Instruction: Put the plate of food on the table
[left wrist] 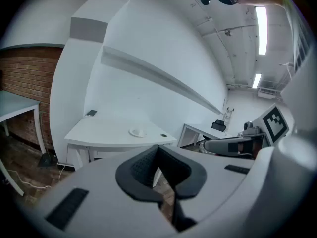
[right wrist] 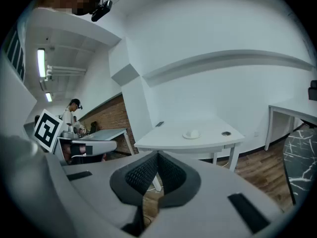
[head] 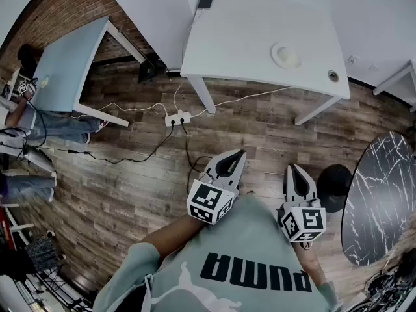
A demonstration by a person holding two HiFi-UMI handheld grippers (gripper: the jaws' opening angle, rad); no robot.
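A small white plate of pale food (head: 286, 55) sits on the white table (head: 247, 44) ahead of me, right of its middle. The left gripper view shows the same plate (left wrist: 138, 132) far off on the tabletop, and the right gripper view shows it (right wrist: 191, 134) too. My left gripper (head: 240, 153) and right gripper (head: 290, 168) hover over the wooden floor, well short of the table, pointing toward it. Both are shut with nothing between their jaws, as the left gripper (left wrist: 157, 150) and right gripper (right wrist: 158, 155) show in their own views.
A dark phone (head: 206, 0) lies at the table's far left corner, a round grommet (head: 333, 76) near its right corner. A power strip (head: 177, 117) and cables cross the floor. A blue-grey table (head: 68, 67) and seated person (head: 26, 129) are left; a marble round table (head: 380, 197) is right.
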